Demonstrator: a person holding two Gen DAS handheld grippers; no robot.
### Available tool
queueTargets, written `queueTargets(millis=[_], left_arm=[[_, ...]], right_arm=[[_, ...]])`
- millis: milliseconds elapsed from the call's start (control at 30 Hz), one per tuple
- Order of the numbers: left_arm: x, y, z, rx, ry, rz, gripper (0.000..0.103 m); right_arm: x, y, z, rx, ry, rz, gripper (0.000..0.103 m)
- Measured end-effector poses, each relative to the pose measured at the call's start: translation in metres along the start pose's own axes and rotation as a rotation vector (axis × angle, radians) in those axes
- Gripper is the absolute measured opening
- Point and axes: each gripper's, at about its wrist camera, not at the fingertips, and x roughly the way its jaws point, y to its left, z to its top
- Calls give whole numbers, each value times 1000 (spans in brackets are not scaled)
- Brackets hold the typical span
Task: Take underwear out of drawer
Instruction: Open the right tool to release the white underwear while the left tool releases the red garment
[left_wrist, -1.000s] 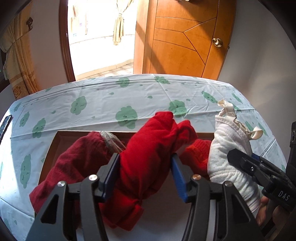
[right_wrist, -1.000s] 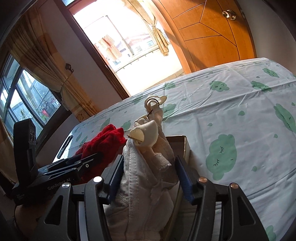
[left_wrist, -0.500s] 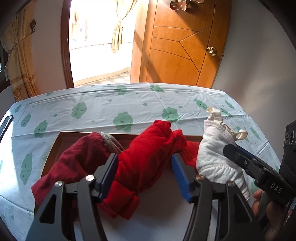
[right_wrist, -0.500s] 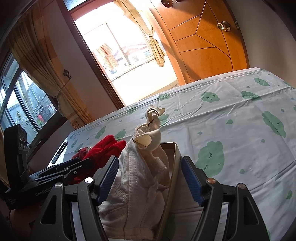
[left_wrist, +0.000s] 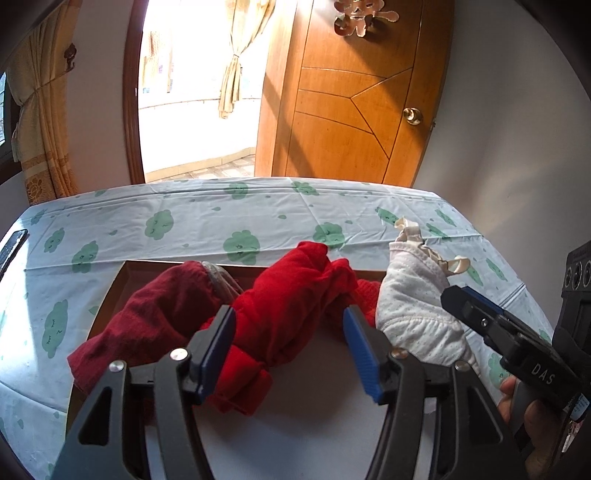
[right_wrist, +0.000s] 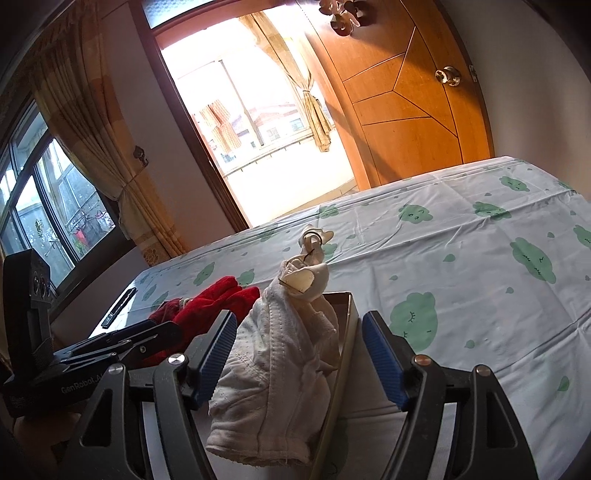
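My drawer (left_wrist: 122, 275) sits on the cloud-print sheet (left_wrist: 229, 214), wooden door (left_wrist: 354, 110) beyond. Both tongs apart: left gripper (left_wrist: 290, 341) around red underwear (left_wrist: 288, 306), right gripper (right_wrist: 299, 349) around white underwear (right_wrist: 280, 354).

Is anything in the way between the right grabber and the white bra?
Nothing in front: the white bra sits between the jaws of the right gripper, which have just been opening. The drawer wall stands between the bra and its right finger.

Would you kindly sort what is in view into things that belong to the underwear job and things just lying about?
Job:
- drawer
- red underwear
- dark red underwear
- white bra
- left gripper
- right gripper

Lying about:
- black phone
- cloud-print sheet
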Motion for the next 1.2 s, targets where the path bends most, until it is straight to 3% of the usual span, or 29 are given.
queueTargets(millis=[700,1200], left_arm=[[-22,7,-28,14,-35,-23,66],[-58,6,-57,9,-64,-96,66]], right_arm=[[-30,26,-22,-113,-36,21,75],[-68,42,-47,-162,-64,80,79]])
